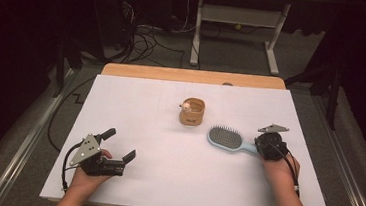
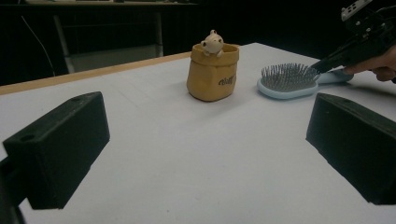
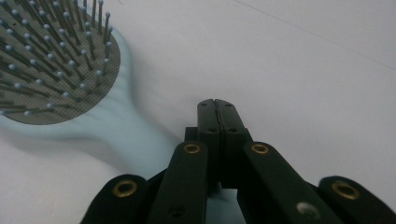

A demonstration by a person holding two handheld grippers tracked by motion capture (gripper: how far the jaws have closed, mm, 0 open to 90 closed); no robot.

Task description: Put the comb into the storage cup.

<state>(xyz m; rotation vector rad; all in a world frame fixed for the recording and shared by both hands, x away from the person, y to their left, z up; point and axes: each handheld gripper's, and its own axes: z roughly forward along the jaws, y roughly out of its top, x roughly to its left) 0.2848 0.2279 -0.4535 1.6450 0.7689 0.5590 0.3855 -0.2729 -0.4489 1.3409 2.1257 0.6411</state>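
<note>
From the high view, the right gripper (image 1: 259, 146) is sitting at the handle end of the pale blue hairbrush (image 1: 225, 138), which is lying bristles up toward the right edge of the white tabletop (image 1: 164, 181). The left gripper (image 1: 121, 146) is waiting near the front left corner.

In the left gripper view, its jaws are standing wide with nothing between them; the yellow pot (image 2: 213, 72) is standing left of the brush.

In the right gripper view, the jaws are pressed together, empty, just above the handle. Judging by this, the pick-up is only being lined up: next they need opening and lowering astride the handle. Bare tabletop is lying on every side.
</note>
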